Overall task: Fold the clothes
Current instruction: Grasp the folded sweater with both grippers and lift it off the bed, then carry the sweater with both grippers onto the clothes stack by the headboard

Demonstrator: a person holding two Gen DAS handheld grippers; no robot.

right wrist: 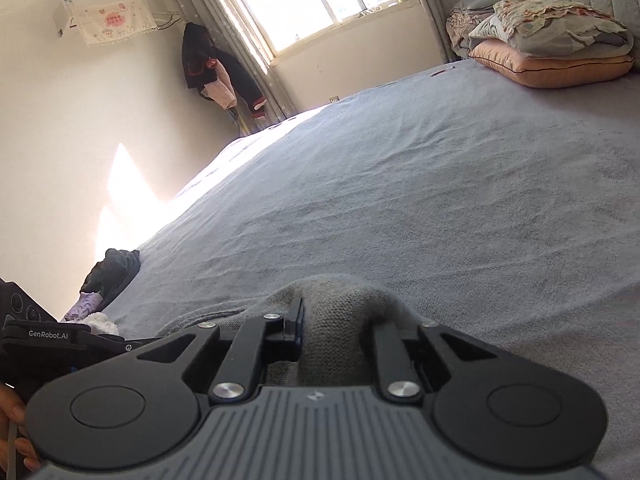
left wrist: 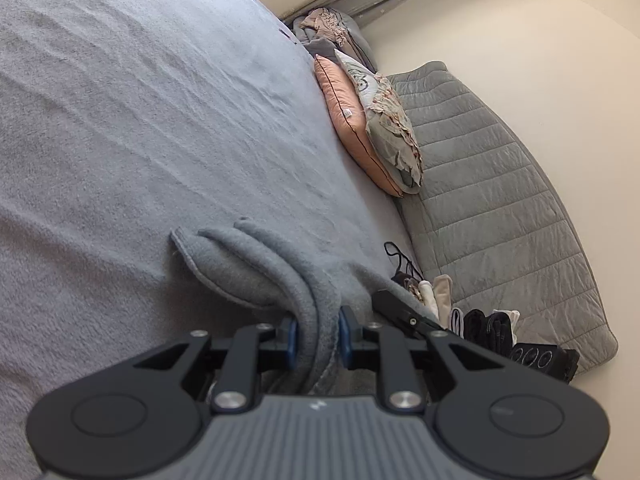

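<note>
A grey fleece garment (left wrist: 256, 268) lies bunched on the grey bed (left wrist: 140, 120). My left gripper (left wrist: 318, 340) is shut on several folded layers of it, blue pads pressing from both sides, just above the bed. In the right wrist view my right gripper (right wrist: 336, 332) is shut on a bulging fold of the same grey garment (right wrist: 340, 308), which covers the right finger. The other gripper's black body (right wrist: 48, 344) shows at the left, held by a hand.
Pink and floral pillows (left wrist: 372, 120) lie at the bed's far side beside a grey quilted headboard (left wrist: 500, 200). Small folded clothes (left wrist: 460, 312) lie near the right finger. A dark clothes pile (right wrist: 112, 272) sits at the bed's left edge. Clothes hang (right wrist: 216, 72) by the window.
</note>
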